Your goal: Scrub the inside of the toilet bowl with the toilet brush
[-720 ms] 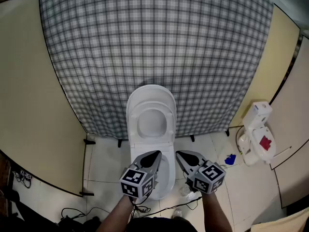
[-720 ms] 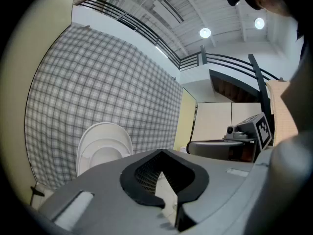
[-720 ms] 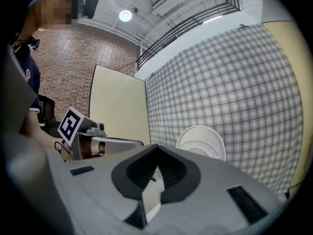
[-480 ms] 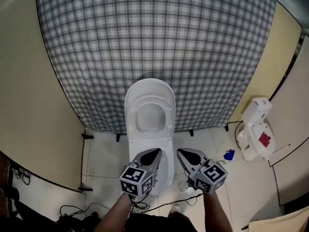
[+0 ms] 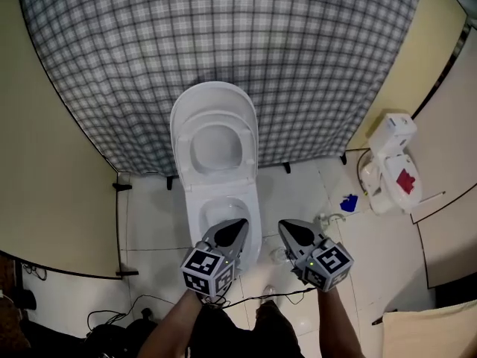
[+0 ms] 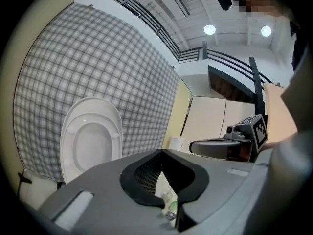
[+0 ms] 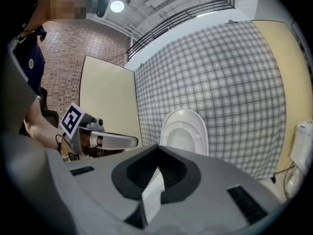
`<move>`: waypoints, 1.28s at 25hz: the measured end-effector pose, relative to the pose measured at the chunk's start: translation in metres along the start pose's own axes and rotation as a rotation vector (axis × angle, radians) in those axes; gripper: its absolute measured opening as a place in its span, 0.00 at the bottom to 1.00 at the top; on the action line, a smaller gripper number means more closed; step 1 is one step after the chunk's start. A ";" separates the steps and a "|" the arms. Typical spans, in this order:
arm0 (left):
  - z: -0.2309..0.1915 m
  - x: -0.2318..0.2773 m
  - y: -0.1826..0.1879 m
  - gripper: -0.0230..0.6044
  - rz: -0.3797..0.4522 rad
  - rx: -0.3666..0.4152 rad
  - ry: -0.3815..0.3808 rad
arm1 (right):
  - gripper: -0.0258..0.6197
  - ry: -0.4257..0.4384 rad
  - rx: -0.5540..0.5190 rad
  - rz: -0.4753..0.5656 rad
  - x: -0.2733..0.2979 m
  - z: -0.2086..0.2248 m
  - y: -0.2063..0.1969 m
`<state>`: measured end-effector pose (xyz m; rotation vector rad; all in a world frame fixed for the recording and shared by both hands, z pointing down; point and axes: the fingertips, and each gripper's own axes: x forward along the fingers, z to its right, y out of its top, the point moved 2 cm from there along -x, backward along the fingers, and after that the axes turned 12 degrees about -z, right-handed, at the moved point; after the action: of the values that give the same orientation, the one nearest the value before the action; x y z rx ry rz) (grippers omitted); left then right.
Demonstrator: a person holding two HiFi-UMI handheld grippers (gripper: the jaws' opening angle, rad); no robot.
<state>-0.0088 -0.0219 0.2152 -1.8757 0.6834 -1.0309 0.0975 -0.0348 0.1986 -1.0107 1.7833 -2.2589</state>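
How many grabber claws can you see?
2. The left gripper is over the toilet's front rim; the right gripper is beside it, over the floor. None seem hidden.

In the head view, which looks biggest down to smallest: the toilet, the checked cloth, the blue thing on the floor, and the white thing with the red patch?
1. Checked cloth
2. Toilet
3. White thing with the red patch
4. Blue thing, by far the smallest

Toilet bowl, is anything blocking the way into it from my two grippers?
Nothing visible does. The seat stands raised, the bowl is open, and the left gripper and right gripper sit shut and empty near its front rim.
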 end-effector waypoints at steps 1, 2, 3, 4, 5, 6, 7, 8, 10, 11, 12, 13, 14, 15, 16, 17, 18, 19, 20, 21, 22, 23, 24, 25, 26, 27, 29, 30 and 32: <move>0.002 0.006 -0.007 0.05 -0.014 -0.003 -0.008 | 0.06 -0.013 0.016 -0.011 0.000 0.005 -0.009; 0.004 0.012 -0.014 0.05 -0.027 -0.005 -0.016 | 0.05 -0.025 0.034 -0.022 0.000 0.010 -0.018; 0.005 0.018 -0.020 0.05 -0.040 -0.004 -0.024 | 0.06 -0.035 0.055 -0.031 0.000 0.015 -0.026; 0.007 0.024 -0.027 0.05 -0.053 -0.002 -0.032 | 0.05 -0.044 0.079 -0.040 -0.001 0.021 -0.035; 0.008 0.029 -0.034 0.05 -0.067 0.000 -0.038 | 0.05 -0.053 0.102 -0.048 -0.001 0.026 -0.045; 0.010 0.035 -0.042 0.05 -0.081 0.001 -0.043 | 0.06 -0.063 0.119 -0.060 -0.001 0.030 -0.056; 0.011 0.040 -0.051 0.05 -0.094 0.000 -0.048 | 0.06 -0.075 0.131 -0.075 -0.001 0.035 -0.067; 0.012 0.046 -0.060 0.05 -0.106 -0.001 -0.053 | 0.06 -0.086 0.138 -0.092 -0.001 0.039 -0.079; 0.013 0.058 -0.078 0.05 -0.126 -0.001 -0.062 | 0.06 -0.098 0.147 -0.127 0.000 0.048 -0.103; 0.012 0.065 -0.087 0.05 -0.134 -0.001 -0.065 | 0.05 -0.097 0.147 -0.143 0.002 0.052 -0.114; 0.012 0.072 -0.097 0.05 -0.142 -0.005 -0.068 | 0.05 -0.098 0.145 -0.157 0.003 0.056 -0.124; 0.012 0.080 -0.107 0.05 -0.152 -0.011 -0.072 | 0.05 -0.103 0.144 -0.167 0.003 0.061 -0.136; 0.013 0.087 -0.118 0.05 -0.164 -0.020 -0.078 | 0.05 -0.112 0.147 -0.175 0.003 0.065 -0.149; 0.015 0.095 -0.130 0.05 -0.177 -0.028 -0.085 | 0.05 -0.124 0.154 -0.185 0.003 0.070 -0.164; 0.018 0.103 -0.142 0.05 -0.192 -0.033 -0.095 | 0.05 -0.138 0.164 -0.195 0.002 0.074 -0.180; 0.023 0.111 -0.153 0.05 -0.207 -0.037 -0.106 | 0.05 -0.154 0.175 -0.207 0.001 0.079 -0.197; 0.027 0.119 -0.165 0.05 -0.222 -0.037 -0.118 | 0.05 -0.173 0.184 -0.221 0.000 0.084 -0.214; 0.031 0.127 -0.177 0.05 -0.240 -0.034 -0.130 | 0.05 -0.192 0.192 -0.238 0.000 0.089 -0.232; 0.034 0.134 -0.189 0.05 -0.256 -0.029 -0.141 | 0.05 -0.209 0.199 -0.257 0.001 0.093 -0.250; 0.035 0.141 -0.201 0.05 -0.271 -0.024 -0.150 | 0.06 -0.225 0.205 -0.280 0.002 0.098 -0.266; 0.037 0.148 -0.211 0.05 -0.283 -0.022 -0.158 | 0.05 -0.239 0.211 -0.304 0.004 0.102 -0.281; 0.038 0.154 -0.220 0.05 -0.293 -0.023 -0.165 | 0.05 -0.253 0.221 -0.323 0.005 0.106 -0.295; 0.039 0.159 -0.229 0.05 -0.302 -0.027 -0.170 | 0.06 -0.267 0.235 -0.333 0.007 0.110 -0.308; 0.039 0.164 -0.238 0.05 -0.311 -0.031 -0.173 | 0.06 -0.279 0.248 -0.339 0.009 0.113 -0.322; 0.039 0.168 -0.247 0.05 -0.320 -0.036 -0.173 | 0.06 -0.290 0.256 -0.347 0.012 0.117 -0.335; 0.039 0.173 -0.256 0.05 -0.329 -0.039 -0.172 | 0.06 -0.301 0.261 -0.360 0.015 0.121 -0.347; 0.037 0.183 -0.273 0.05 -0.347 -0.045 -0.170 | 0.07 -0.322 0.270 -0.392 0.023 0.131 -0.370; 0.036 0.189 -0.282 0.05 -0.357 -0.049 -0.170 | 0.07 -0.331 0.273 -0.411 0.028 0.136 -0.381; 0.034 0.197 -0.298 0.05 -0.376 -0.063 -0.173 | 0.07 -0.346 0.286 -0.435 0.038 0.146 -0.404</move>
<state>0.1367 -0.0181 0.5436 -2.1713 0.2691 -1.0695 0.2760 -0.0472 0.5909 -1.7232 1.1491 -2.2783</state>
